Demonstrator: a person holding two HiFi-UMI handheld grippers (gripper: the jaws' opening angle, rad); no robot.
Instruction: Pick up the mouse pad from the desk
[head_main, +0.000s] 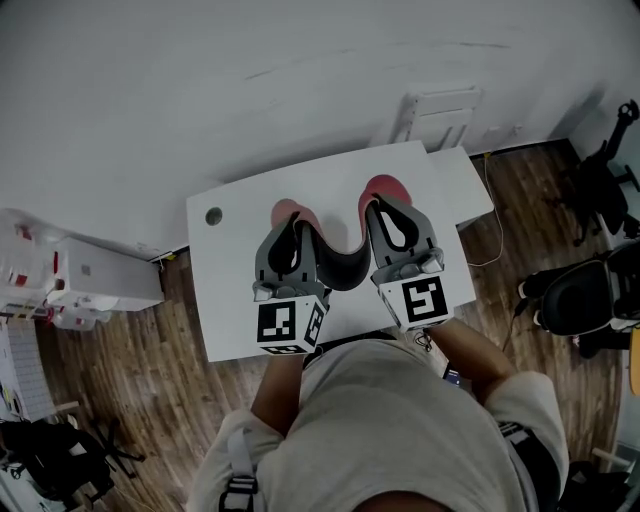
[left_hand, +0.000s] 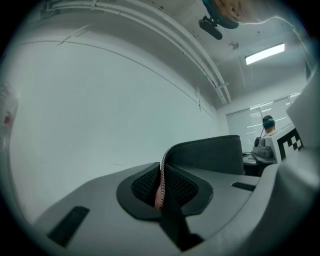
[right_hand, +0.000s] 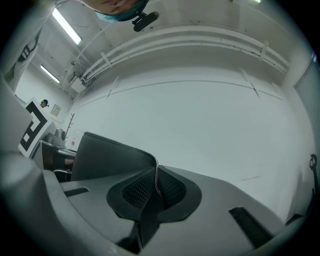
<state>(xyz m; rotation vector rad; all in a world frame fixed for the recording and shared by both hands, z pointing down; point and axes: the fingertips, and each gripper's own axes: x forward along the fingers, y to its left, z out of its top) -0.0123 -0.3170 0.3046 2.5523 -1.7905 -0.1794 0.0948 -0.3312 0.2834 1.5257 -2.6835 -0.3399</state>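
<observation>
The mouse pad (head_main: 345, 268) is dark on top and pink underneath, and it hangs in a sagging curve above the white desk (head_main: 235, 290). My left gripper (head_main: 296, 228) is shut on its left end and my right gripper (head_main: 391, 207) is shut on its right end. In the left gripper view the stitched edge of the mouse pad (left_hand: 210, 155) is pinched between the pads of the left gripper (left_hand: 162, 187) and bends away to the right. The right gripper view shows the mouse pad (right_hand: 110, 155) clamped in the right gripper (right_hand: 157, 187) and curving off to the left. Both grippers point level at a white wall.
The desk has a round cable hole (head_main: 213, 215) near its far left corner and a lower white extension (head_main: 468, 185) on the right. A white storage unit (head_main: 95, 275) stands to the left and black office chairs (head_main: 590, 290) stand to the right on the wooden floor.
</observation>
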